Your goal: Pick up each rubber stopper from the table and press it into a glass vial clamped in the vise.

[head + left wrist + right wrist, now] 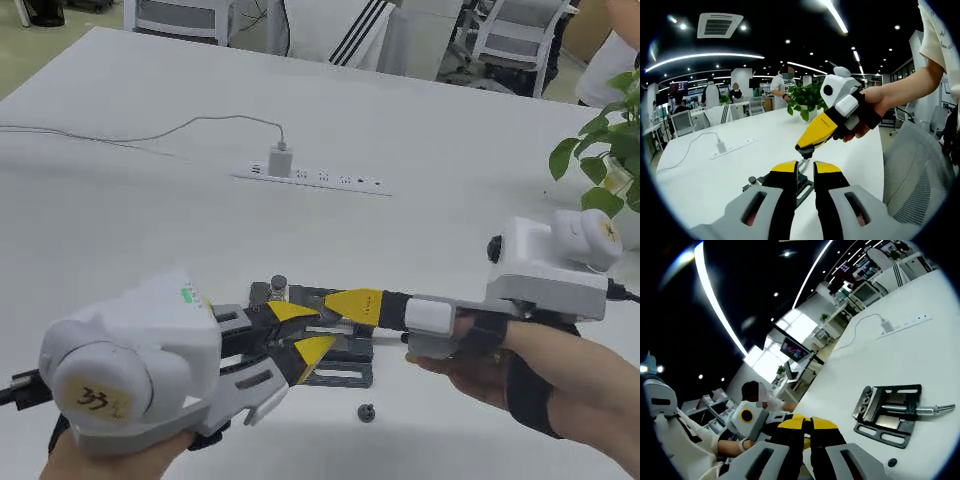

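A dark vise [345, 376] sits on the white table [120, 200], with a small glass vial [279, 292] capped in dark grey at its far left end. One loose rubber stopper [367, 411] lies just in front of the vise; in the right gripper view the stopper [892, 462] is below the vise [888, 433]. My left gripper [302, 330] hovers over the vise with yellow fingertips [785, 169] slightly apart and nothing between them. My right gripper [335, 305] comes in from the right, shut, its tip just above the left one's tips.
A white power strip [310, 178] with a plugged charger [279, 160] and cable lies mid-table. A potted plant [605, 150] stands at the right edge. Chairs and people are beyond the table's far side.
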`<state>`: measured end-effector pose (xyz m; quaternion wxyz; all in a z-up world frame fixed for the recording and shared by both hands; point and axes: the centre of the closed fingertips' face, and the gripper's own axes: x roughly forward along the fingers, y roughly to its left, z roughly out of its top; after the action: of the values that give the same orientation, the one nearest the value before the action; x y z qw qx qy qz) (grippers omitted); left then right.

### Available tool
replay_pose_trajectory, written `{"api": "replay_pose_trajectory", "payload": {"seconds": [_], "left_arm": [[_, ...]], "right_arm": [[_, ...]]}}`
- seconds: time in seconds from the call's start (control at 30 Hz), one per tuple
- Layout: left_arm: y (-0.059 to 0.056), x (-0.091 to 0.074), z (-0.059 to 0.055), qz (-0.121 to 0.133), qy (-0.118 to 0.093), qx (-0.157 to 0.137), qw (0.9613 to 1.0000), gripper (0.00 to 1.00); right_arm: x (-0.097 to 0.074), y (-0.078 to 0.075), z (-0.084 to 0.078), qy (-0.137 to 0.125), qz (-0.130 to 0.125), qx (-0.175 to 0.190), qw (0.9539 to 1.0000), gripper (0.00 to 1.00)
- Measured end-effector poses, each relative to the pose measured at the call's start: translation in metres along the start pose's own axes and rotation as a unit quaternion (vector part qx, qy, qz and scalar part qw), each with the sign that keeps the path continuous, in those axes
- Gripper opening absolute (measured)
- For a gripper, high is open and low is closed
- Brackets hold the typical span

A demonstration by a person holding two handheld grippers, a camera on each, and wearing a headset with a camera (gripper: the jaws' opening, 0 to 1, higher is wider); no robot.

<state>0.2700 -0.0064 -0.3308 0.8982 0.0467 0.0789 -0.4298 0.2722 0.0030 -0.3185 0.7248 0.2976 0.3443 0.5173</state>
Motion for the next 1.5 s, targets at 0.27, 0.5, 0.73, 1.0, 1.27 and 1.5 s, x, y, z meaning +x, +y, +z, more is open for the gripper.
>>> {"api": "replay_pose_trajectory", "payload": {"seconds": [0.27, 0.5, 0.73, 1.0, 1.27, 1.5], "left_arm": [[-0.001, 0.0, 0.003, 0.0, -0.011, -0.016, 0.9998, 0.06], [-0.001, -0.001, 0.007, 0.004, -0.029, -0.04, 0.9988, 0.05], [-0.003, -0.003, 0.006, 0.003, -0.035, -0.059, 0.9976, 0.05], [-0.006, -0.004, 0.006, -0.006, -0.042, -0.086, 0.9954, 0.05], [-0.005, -0.004, 0.005, -0.006, -0.039, -0.087, 0.9954, 0.05], [-0.007, -0.004, 0.004, -0.014, -0.035, -0.094, 0.9949, 0.04]], "right_arm": [[0.001, 0.002, -0.002, -0.021, 0.013, 0.049, 0.9985, 0.0], [-0.002, -0.004, 0.004, -0.038, 0.025, 0.084, 0.9954, 0.0], [-0.001, -0.002, -0.002, -0.051, 0.037, 0.116, 0.9913, 0.0], [-0.003, -0.007, -0.005, -0.053, 0.045, 0.135, 0.9885, 0.0], [-0.003, -0.008, -0.005, -0.055, 0.047, 0.14, 0.9875, 0.0], [-0.005, -0.006, -0.007, -0.051, 0.047, 0.121, 0.9902, 0.0]]}}
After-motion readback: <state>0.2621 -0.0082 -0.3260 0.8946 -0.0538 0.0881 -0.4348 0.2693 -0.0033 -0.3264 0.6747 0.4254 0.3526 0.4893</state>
